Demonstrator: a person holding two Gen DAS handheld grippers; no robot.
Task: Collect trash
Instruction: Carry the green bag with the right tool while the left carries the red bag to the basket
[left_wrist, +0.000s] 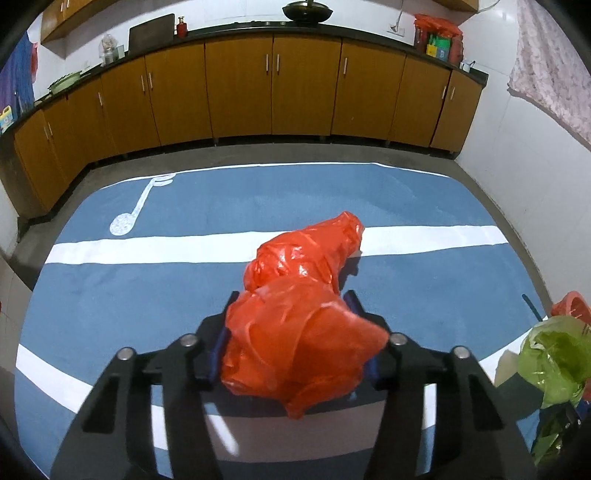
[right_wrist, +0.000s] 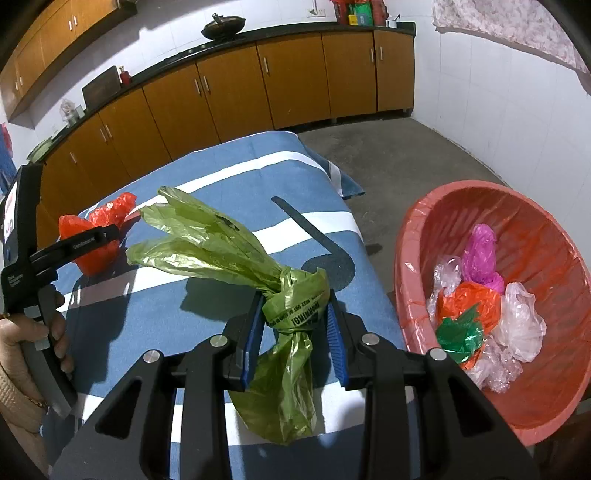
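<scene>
Right now, as my two tools see it:

Left gripper (left_wrist: 295, 325): its blue pads sit on both sides of the red plastic bag (left_wrist: 301, 306), pinching the near, bunched part; the far end of the bag stretches ahead of the fingers onto the cloth.
Left gripper from the other side (right_wrist: 98, 240): my hand (right_wrist: 22, 354) grips its handle, and the red bag (right_wrist: 98, 236) bulges around its tips.
Right gripper (right_wrist: 295, 325): clamped on the knotted neck of the green plastic bag (right_wrist: 258, 280) — the knot lies between the blue pads, the loose handles fan out ahead and to the left, the crumpled body hangs back under the fingers.
Blue cloth (left_wrist: 184, 295): spread under both tools, with white stripes and a white music note (left_wrist: 127, 218) far ahead on the left.
Red basin (right_wrist: 491, 206): just right of my right gripper, off the edge of the cloth, tilted toward me.
In the basin: crumpled bags — pink (right_wrist: 480, 254), orange (right_wrist: 469, 301), dark green (right_wrist: 460, 338), clear ones (right_wrist: 521, 325).
Background: wooden cabinets (left_wrist: 273, 88) along the far wall.
</scene>
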